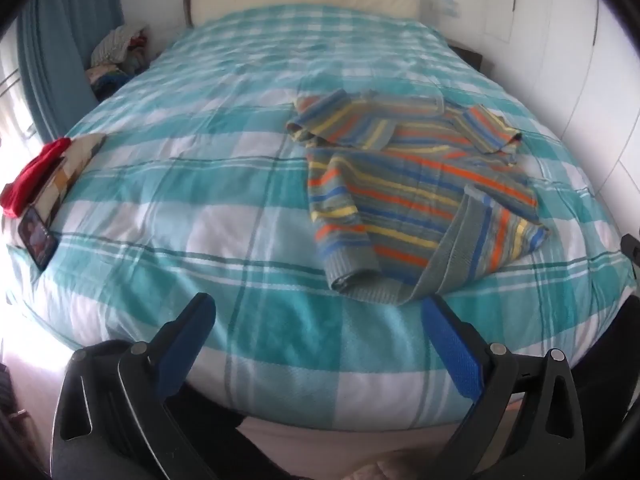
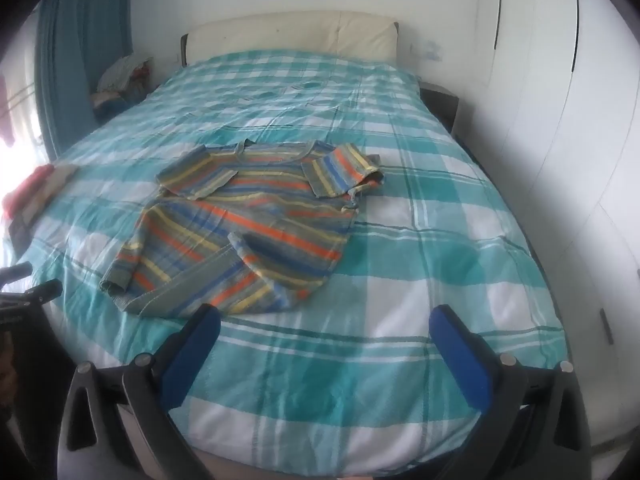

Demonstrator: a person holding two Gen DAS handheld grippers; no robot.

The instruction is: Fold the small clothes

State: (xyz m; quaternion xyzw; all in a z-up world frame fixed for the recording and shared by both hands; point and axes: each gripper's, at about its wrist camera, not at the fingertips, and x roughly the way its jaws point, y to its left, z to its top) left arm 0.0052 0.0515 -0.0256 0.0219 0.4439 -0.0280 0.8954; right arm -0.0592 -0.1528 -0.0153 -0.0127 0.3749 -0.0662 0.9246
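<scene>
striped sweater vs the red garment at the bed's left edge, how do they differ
The striped sweater is multicoloured, orange, yellow and blue on grey-green; the red garment is plain red. The sweater lies spread out and rumpled, sleeves folded across it, directly on the checked duvet; the red garment sits compact on top of a patterned pile. Both lie on the bed, untouched by either gripper.

Striped sweater (image 1: 404, 184) (image 2: 256, 220) lying on the checked bedcover — a small knit in grey-green with orange, yellow and blue bands. Body lying roughly flat but rumpled, collar end pointing toward the headboard, ribbed hem nearest the foot of the bed. Both sleeves lying folded in across the chest; one hem corner turning back on itself — partly folded, not squared
</scene>
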